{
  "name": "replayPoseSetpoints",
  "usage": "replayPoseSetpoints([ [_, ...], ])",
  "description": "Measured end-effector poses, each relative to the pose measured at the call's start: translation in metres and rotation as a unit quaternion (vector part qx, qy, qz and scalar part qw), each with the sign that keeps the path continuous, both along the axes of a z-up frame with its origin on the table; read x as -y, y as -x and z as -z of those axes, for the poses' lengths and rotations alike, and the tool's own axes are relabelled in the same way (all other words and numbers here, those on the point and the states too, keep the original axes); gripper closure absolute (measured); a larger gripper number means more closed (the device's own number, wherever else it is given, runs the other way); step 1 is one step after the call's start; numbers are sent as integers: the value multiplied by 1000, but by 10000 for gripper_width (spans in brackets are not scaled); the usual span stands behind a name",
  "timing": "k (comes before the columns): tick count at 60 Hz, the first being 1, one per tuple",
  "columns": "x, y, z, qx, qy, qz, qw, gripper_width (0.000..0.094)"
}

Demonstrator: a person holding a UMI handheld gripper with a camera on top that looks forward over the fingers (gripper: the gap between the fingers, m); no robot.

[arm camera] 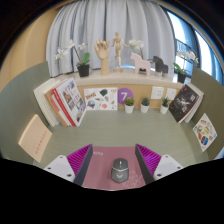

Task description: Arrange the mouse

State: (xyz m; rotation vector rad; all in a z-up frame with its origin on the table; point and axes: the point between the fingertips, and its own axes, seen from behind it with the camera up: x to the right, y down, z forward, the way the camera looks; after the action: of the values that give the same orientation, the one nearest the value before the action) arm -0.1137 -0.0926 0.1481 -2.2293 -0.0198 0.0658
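The mouse [120, 168], a small grey one with a scroll wheel, sits between the fingers of the gripper [114, 163] on a pinkish mouse mat [108, 181], well in front of the curved shelf [120, 92] of books and small plants. The jaws stand fairly wide, a gap visible on each side of the mouse, so nothing is gripped. This looks like either the reach to grasp or the moment after setting down; if grasping, the next move calls for closing squarely on the mouse's sides without pushing it askew.
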Motion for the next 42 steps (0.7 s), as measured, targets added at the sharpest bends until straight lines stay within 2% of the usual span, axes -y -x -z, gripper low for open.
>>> replayPoseSetpoints([
  [8, 10, 10, -69, -7, -33, 17, 999, 76],
  [18, 24, 24, -124, -6, -61, 11, 998, 77],
  [33, 37, 34, -147, -8, -76, 13, 997, 79],
  [42, 44, 38, -143, -14, -66, 18, 998, 76],
])
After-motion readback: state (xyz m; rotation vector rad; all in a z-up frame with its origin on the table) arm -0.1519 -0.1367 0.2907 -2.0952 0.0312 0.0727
